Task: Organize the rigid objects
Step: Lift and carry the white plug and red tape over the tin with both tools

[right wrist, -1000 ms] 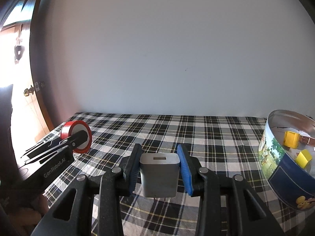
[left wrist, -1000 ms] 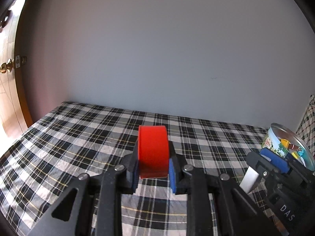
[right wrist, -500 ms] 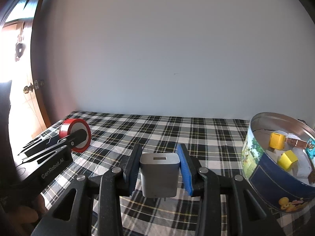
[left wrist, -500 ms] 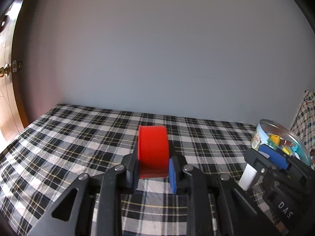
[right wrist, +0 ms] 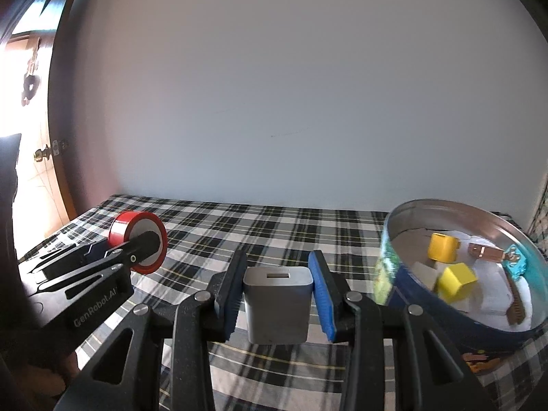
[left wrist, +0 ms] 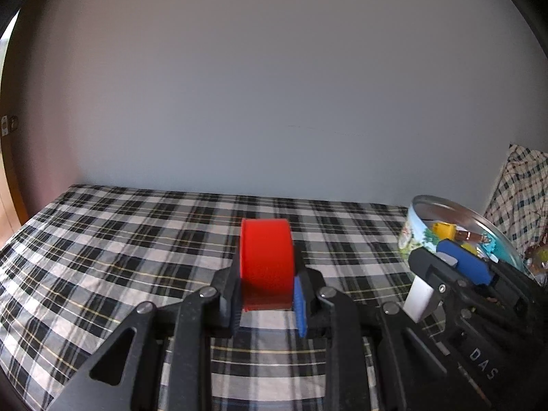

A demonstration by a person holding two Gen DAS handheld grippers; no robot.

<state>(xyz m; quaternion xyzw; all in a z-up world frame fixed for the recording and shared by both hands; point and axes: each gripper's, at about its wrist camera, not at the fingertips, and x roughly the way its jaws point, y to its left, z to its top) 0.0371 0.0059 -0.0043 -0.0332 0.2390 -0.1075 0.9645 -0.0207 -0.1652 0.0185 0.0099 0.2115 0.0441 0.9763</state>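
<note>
Readable text is on the gripper bodies only. Right wrist view: the left gripper [right wrist: 137, 257] has "GenRobot.AI" in pale letters along the side of its black body, running up at a slant. Left wrist view: the right gripper [left wrist: 441, 274] shows "DAS" in pale letters on its black body near the lower right edge; anything after those letters runs out of frame. The round tin [right wrist: 404, 267] has printed cartoon artwork on its outer wall, but no lettering on it is legible in either view. No numbers or signs elsewhere.
</note>
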